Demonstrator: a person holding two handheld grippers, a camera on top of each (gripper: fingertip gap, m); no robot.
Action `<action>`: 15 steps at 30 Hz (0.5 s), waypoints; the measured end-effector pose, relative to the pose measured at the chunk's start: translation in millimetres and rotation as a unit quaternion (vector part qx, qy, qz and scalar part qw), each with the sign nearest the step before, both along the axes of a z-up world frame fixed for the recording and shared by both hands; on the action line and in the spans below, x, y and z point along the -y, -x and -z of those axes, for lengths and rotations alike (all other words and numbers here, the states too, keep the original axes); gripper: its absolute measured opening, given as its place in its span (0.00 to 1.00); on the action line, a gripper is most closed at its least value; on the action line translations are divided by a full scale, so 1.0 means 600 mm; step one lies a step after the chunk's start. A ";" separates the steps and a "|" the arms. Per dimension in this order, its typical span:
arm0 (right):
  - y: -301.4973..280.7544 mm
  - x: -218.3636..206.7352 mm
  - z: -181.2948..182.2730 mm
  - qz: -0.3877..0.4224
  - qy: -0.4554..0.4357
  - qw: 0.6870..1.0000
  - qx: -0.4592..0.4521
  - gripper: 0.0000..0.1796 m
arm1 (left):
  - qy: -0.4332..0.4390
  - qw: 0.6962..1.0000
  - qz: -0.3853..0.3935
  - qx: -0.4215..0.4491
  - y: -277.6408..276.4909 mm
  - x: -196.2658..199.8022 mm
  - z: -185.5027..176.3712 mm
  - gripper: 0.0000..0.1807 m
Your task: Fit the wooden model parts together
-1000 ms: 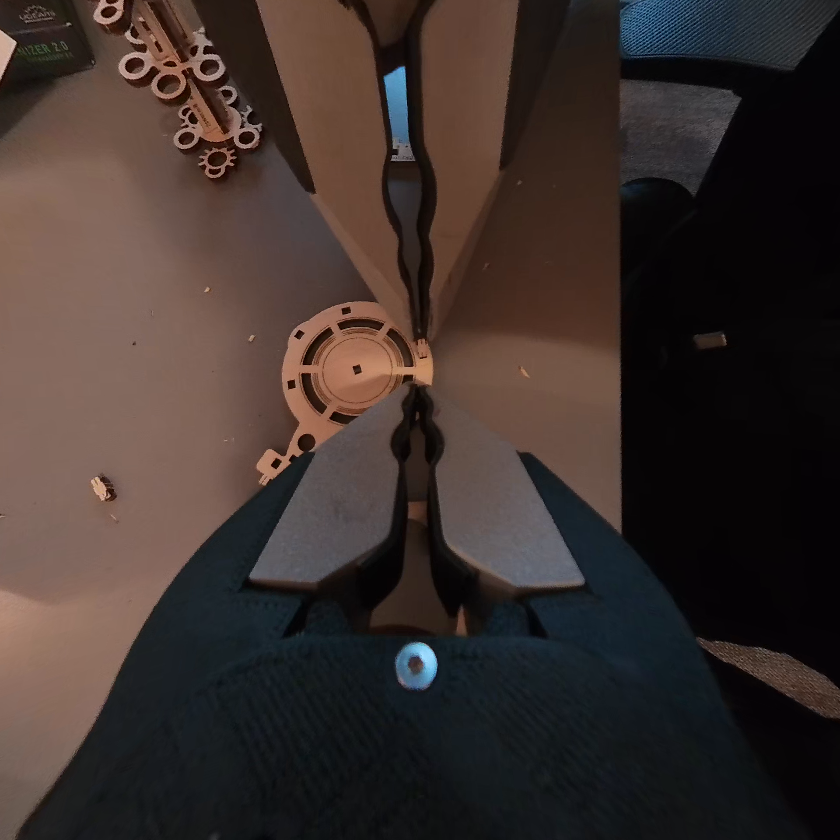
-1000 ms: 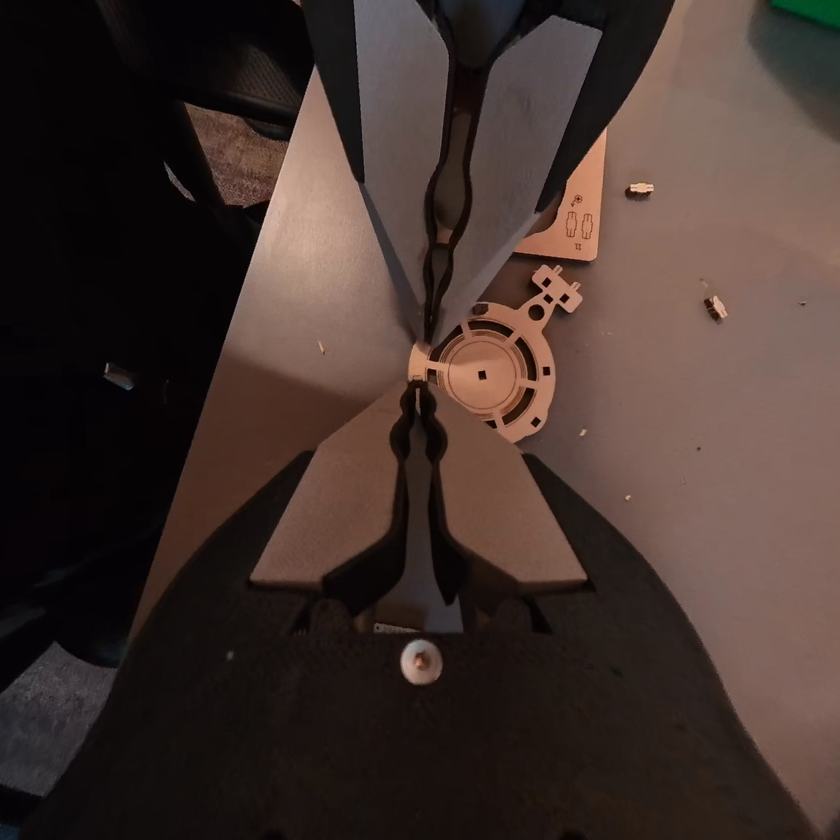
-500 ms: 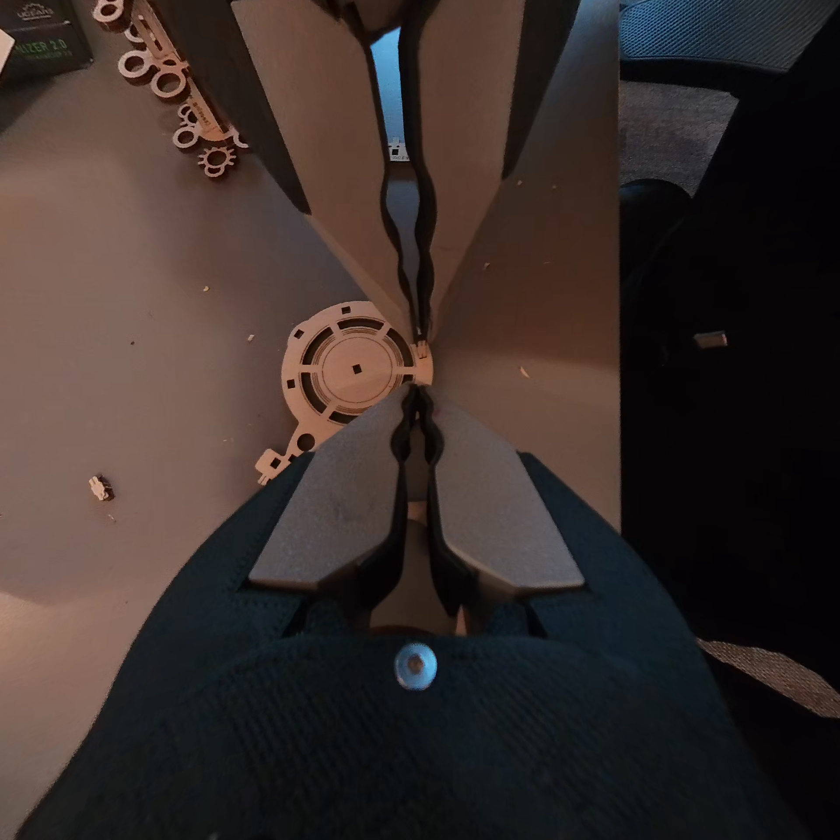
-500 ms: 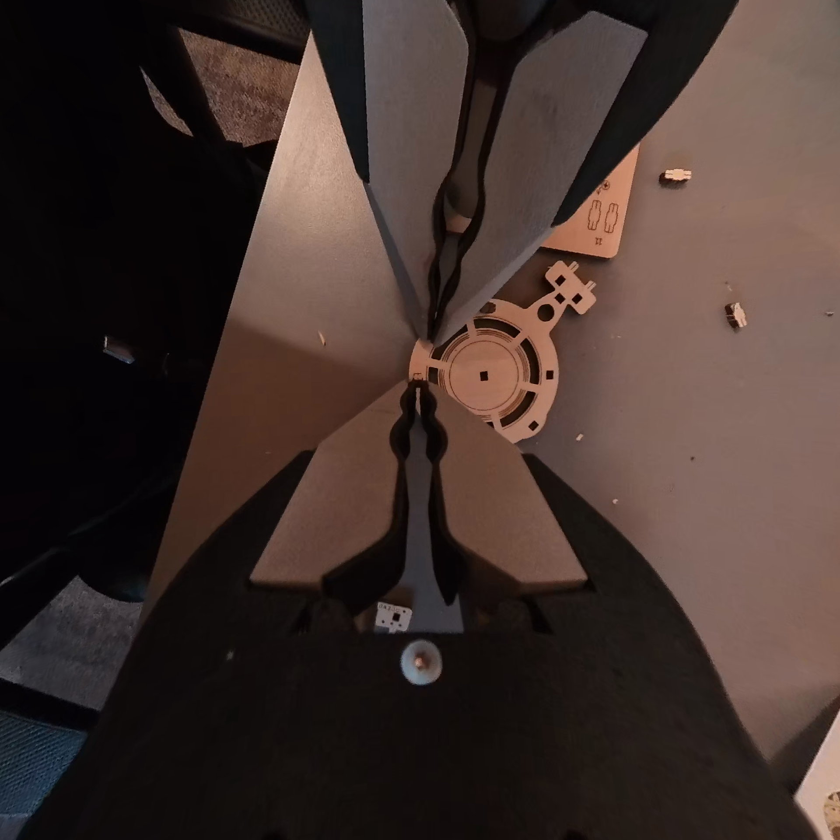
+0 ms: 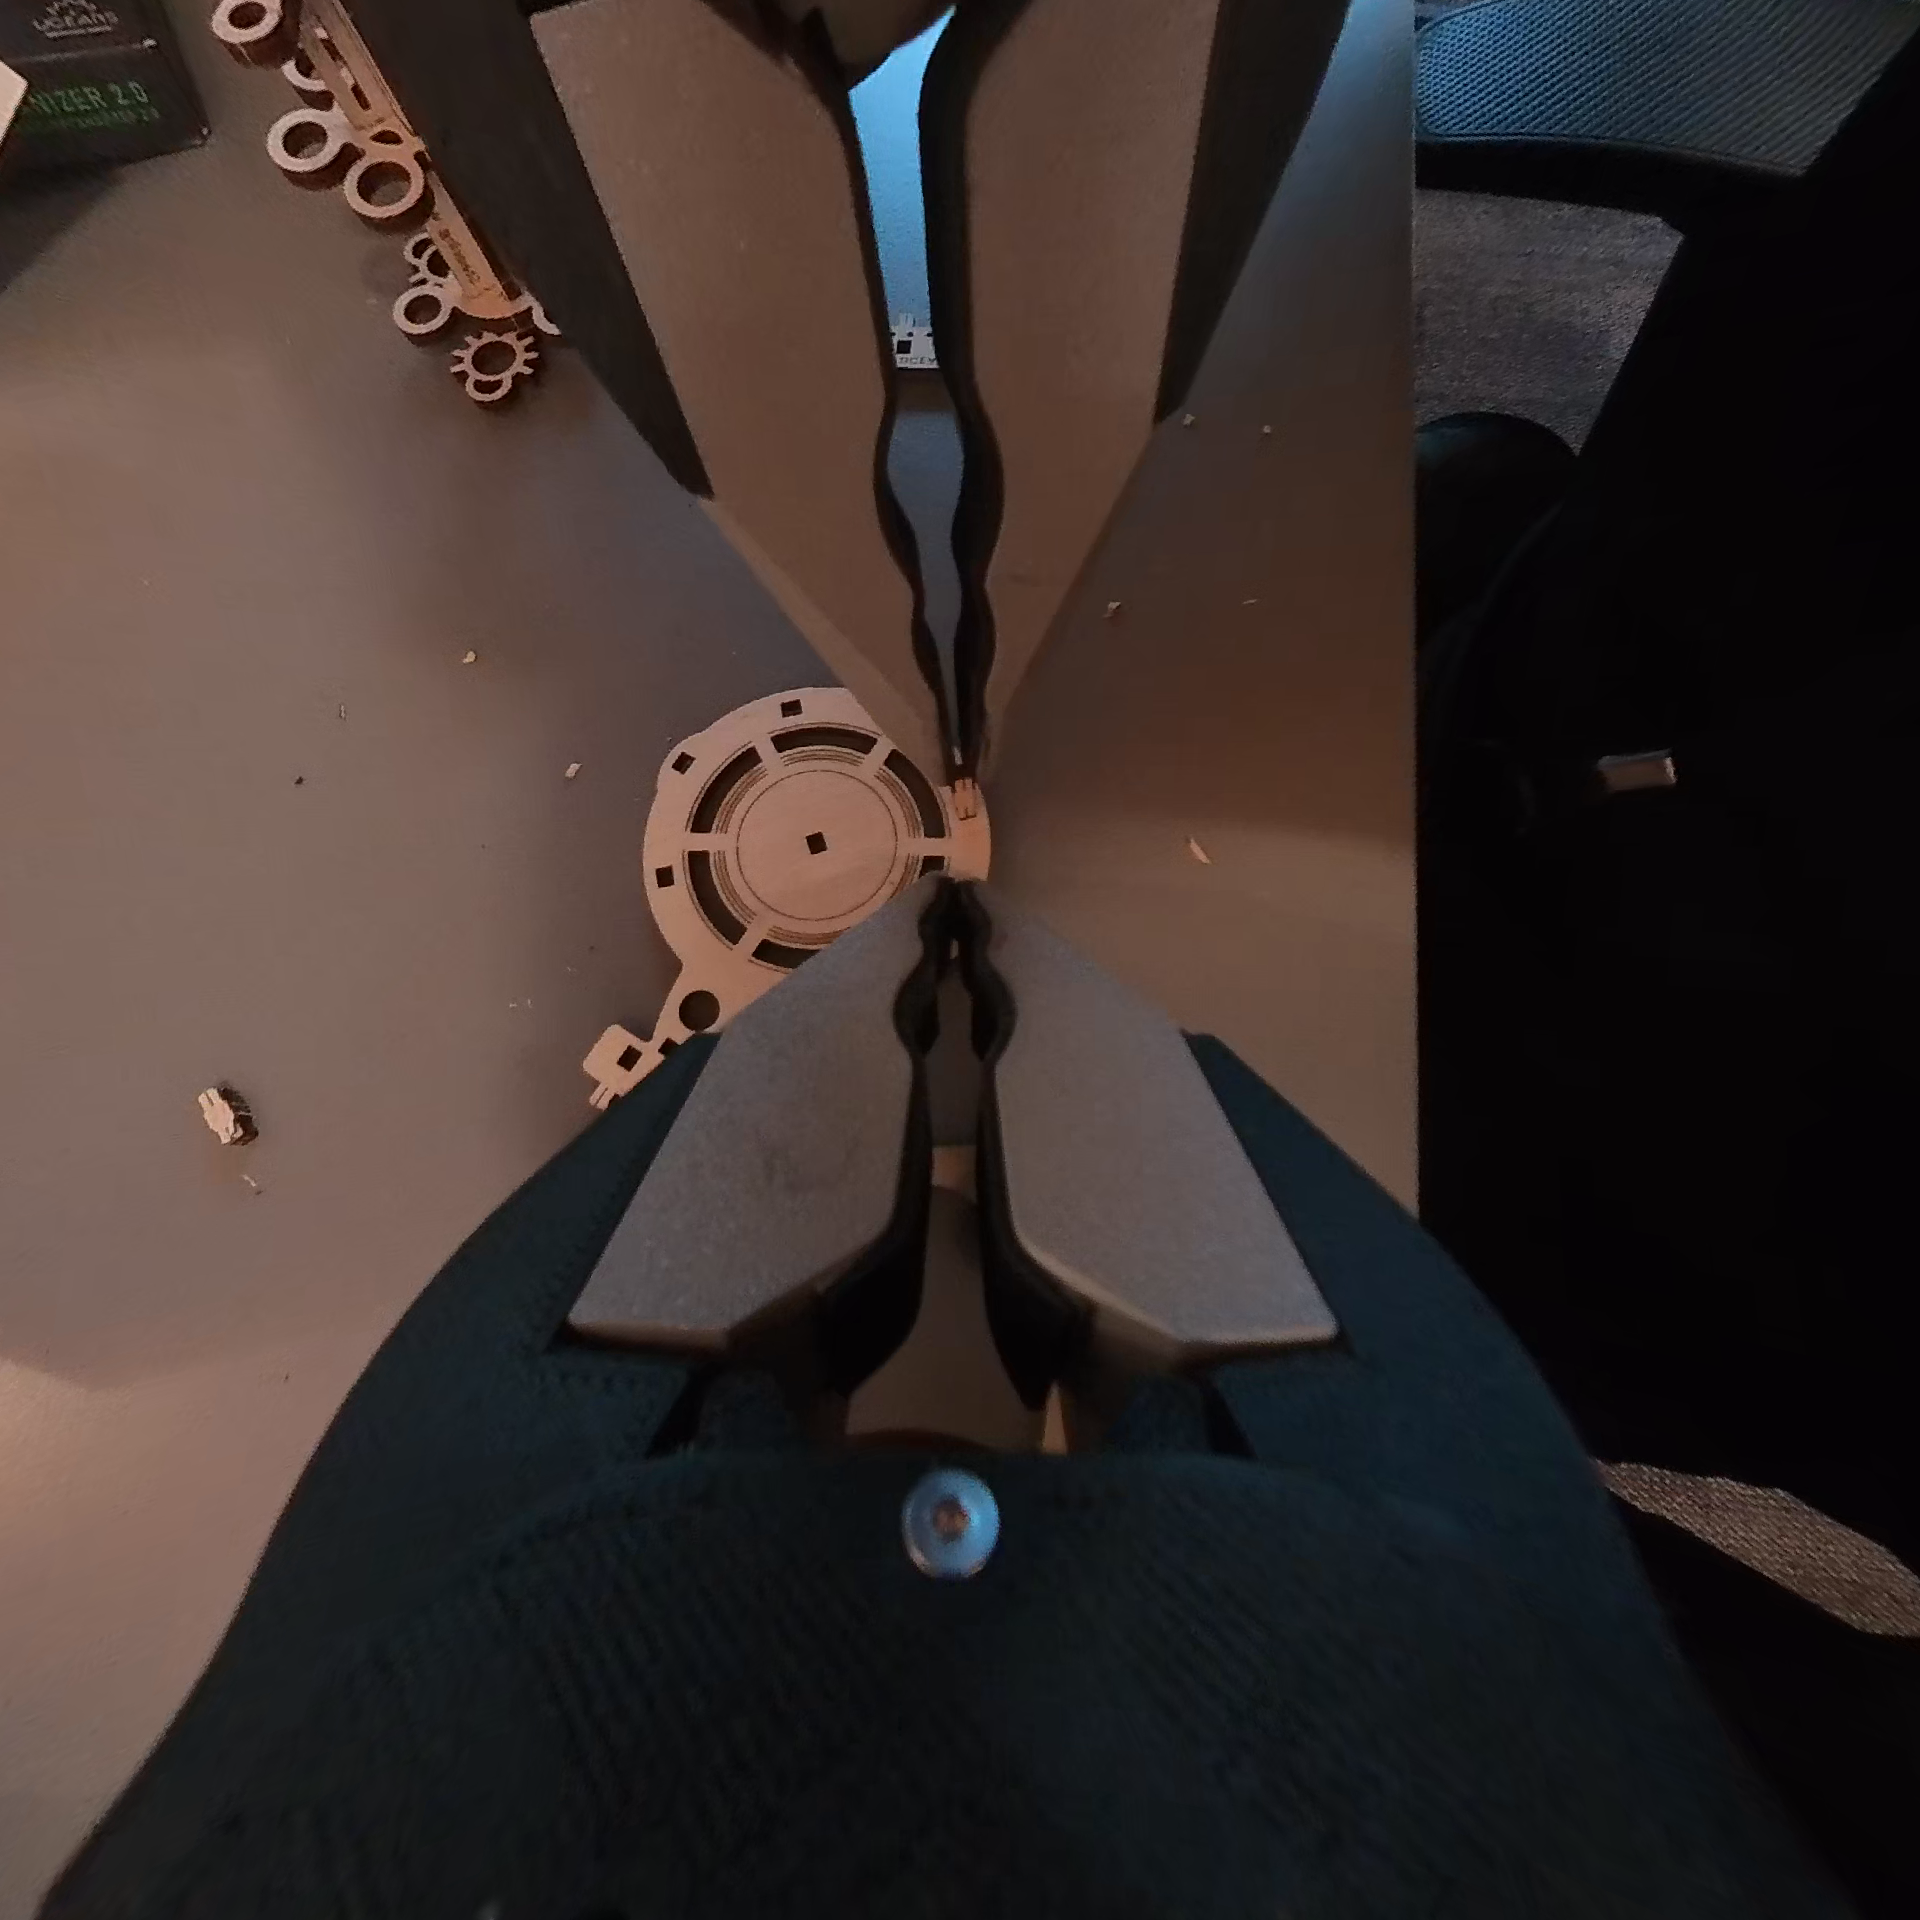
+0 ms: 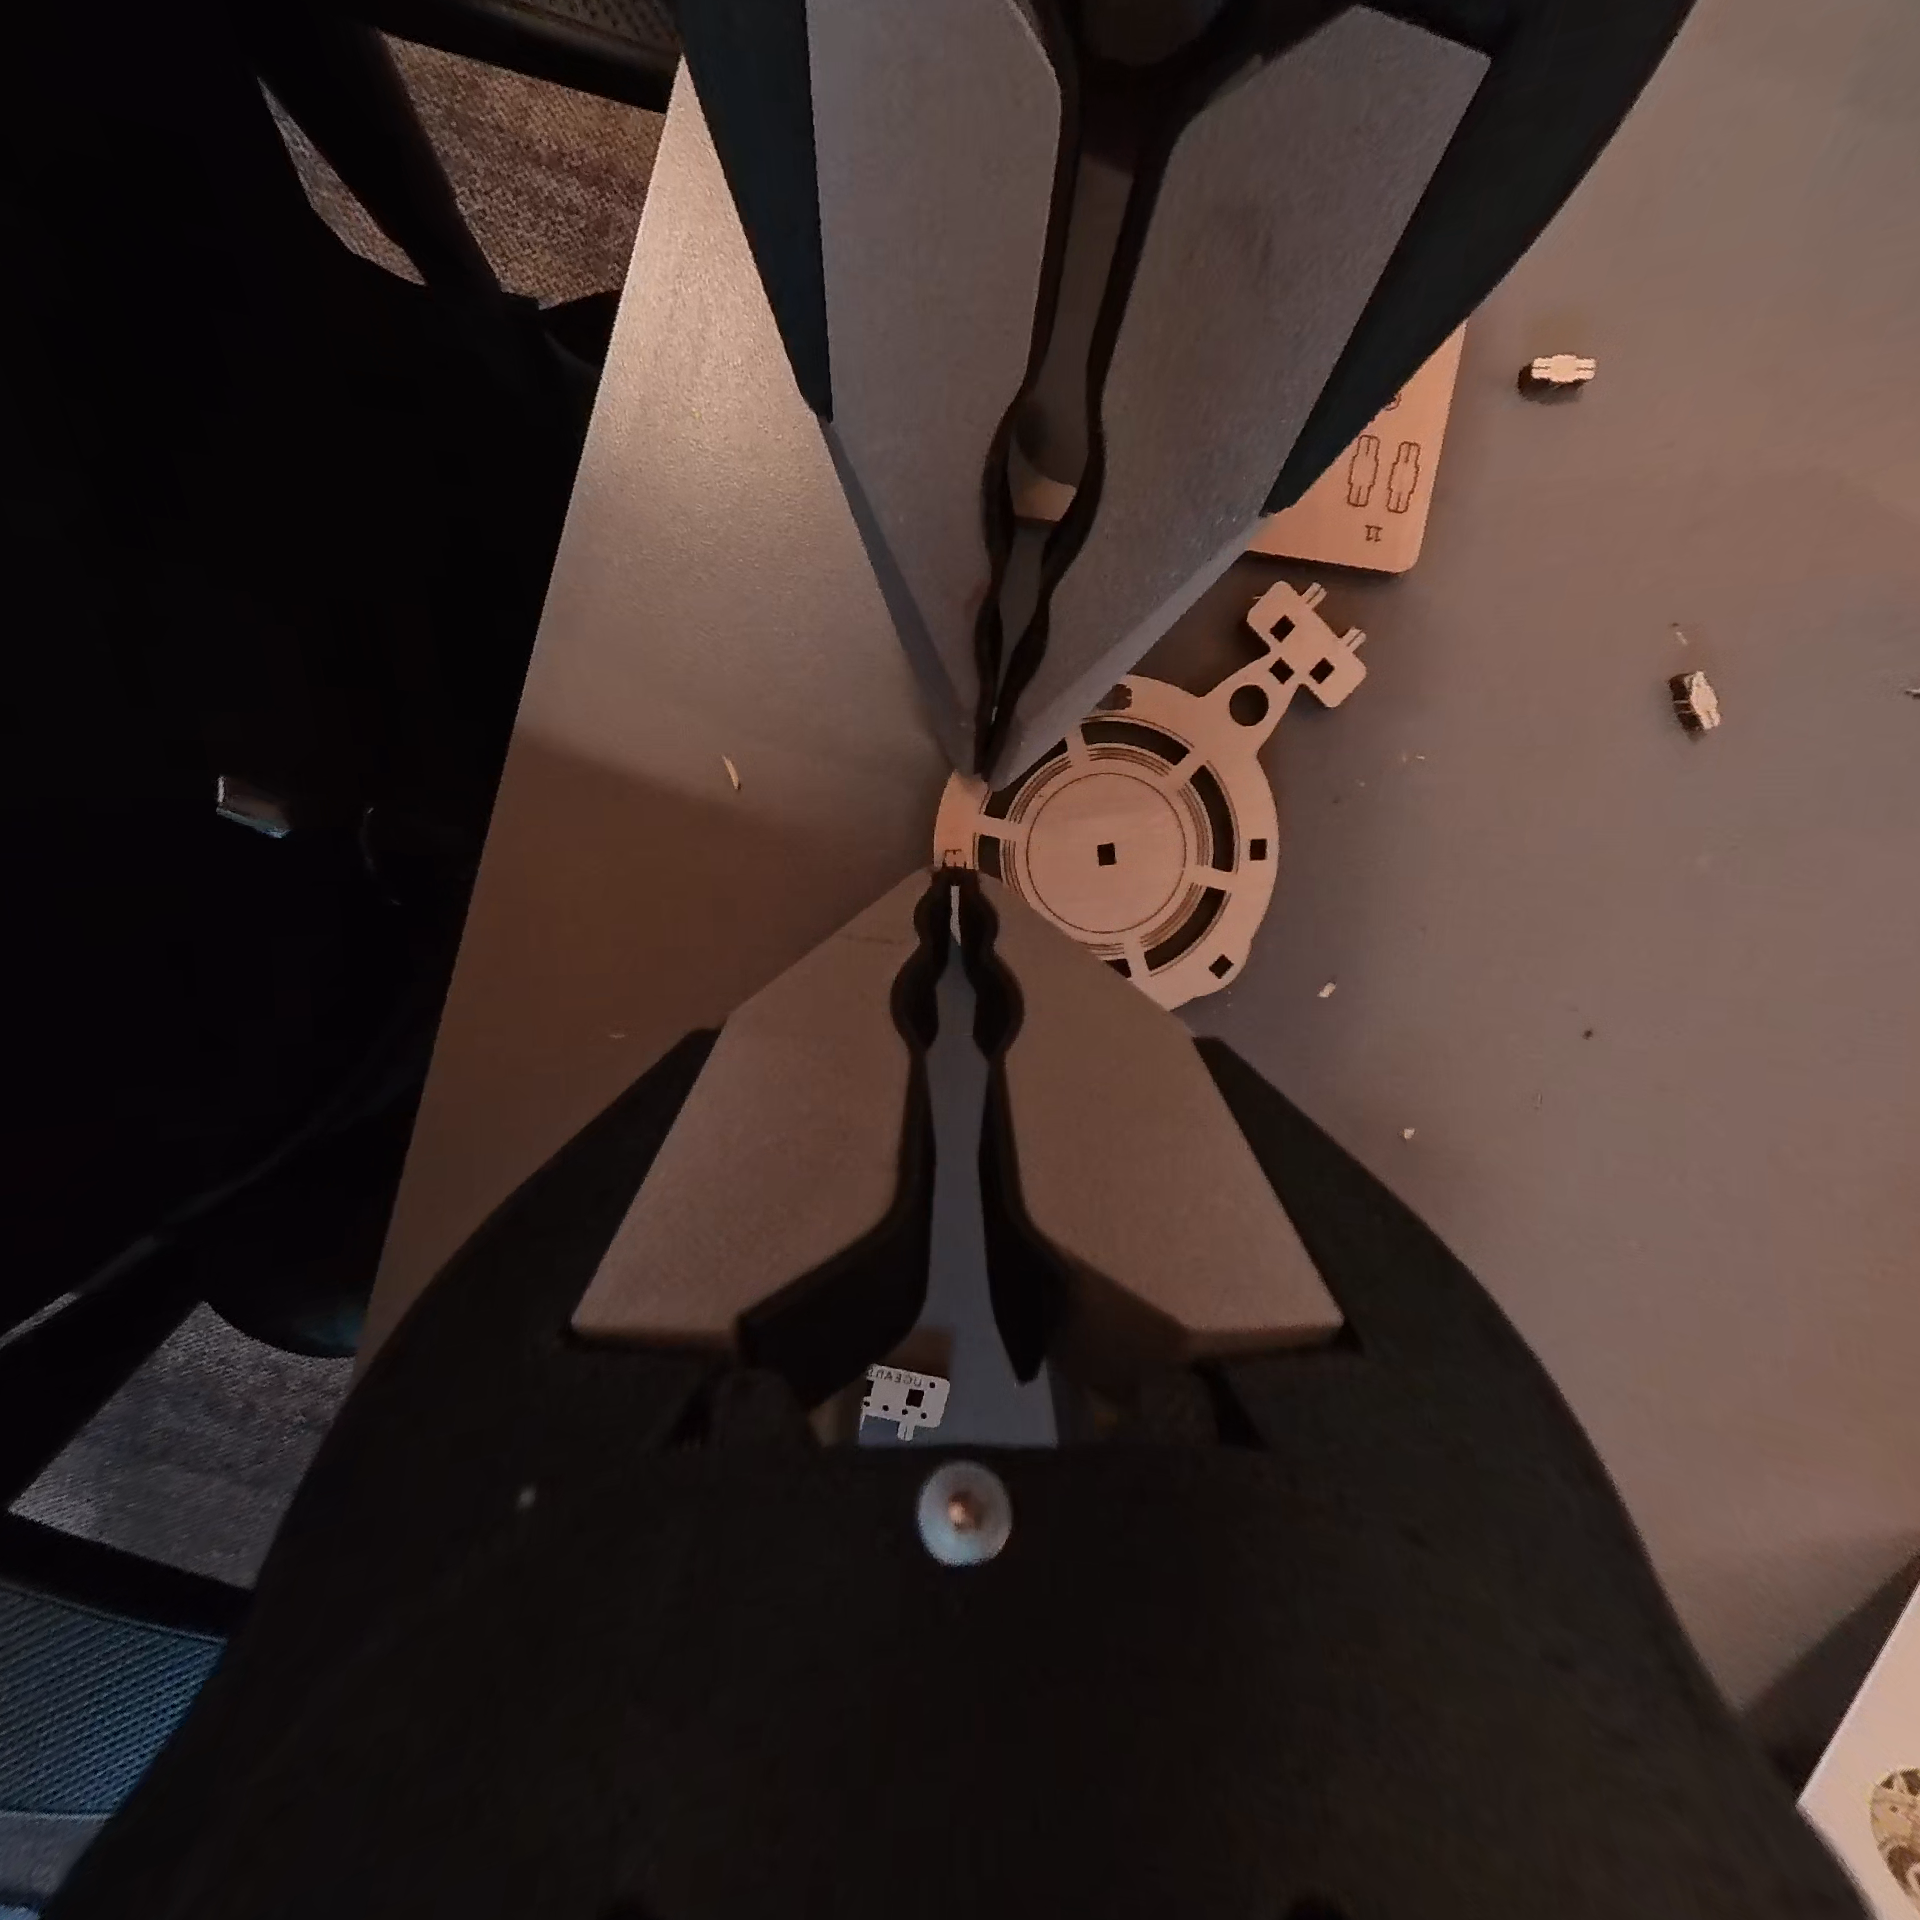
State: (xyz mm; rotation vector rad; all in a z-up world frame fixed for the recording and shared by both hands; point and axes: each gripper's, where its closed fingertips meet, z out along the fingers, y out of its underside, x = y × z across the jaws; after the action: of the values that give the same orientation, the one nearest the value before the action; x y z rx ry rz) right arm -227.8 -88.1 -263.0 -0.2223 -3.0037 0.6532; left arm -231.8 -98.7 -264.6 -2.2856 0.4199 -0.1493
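A round wooden disc [image 5: 821, 842] with ring slots and a tabbed arm sits over the grey table; it also shows in the right wrist view [image 6: 1107, 857]. My left gripper [image 5: 954, 896] is shut on the disc's right rim, and it enters the right wrist view from the top [image 6: 982, 767]. My right gripper [image 6: 954, 883] is shut on a small wooden peg [image 6: 954, 860], held against the same rim. In the left wrist view the right gripper [image 5: 964, 764] comes down from the top with the peg [image 5: 966, 800] at its tips. The two grippers meet tip to tip.
A wooden ring assembly [image 5: 384, 187] and a dark box [image 5: 94, 94] lie at the far left. Loose pegs [image 5: 227, 1114] [image 6: 1562, 372] [image 6: 1694, 698] and a wooden sheet [image 6: 1371, 488] lie around. The table edge [image 5: 1413, 727] runs close by, with a dark chair beyond.
The right gripper has tilted and come a little closer, its tips staying at the disc's rim. The disc and the left gripper have stayed in place.
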 end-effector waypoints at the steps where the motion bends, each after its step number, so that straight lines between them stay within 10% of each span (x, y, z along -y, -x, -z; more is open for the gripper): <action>1: 0.000 0.000 0.000 0.000 -0.002 1.000 0.000 0.00 | 0.000 1.000 0.000 0.000 0.000 0.000 0.000 0.00; 15: 0.000 0.002 0.001 0.014 -0.003 1.000 0.016 0.00 | 0.002 1.000 -0.001 0.005 0.000 0.000 0.000 0.00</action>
State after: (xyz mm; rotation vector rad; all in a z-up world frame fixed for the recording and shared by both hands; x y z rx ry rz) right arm -228.0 -89.1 -263.4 -0.2768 -3.0277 0.6435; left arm -231.8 -98.8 -264.9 -2.2877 0.4131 -0.1619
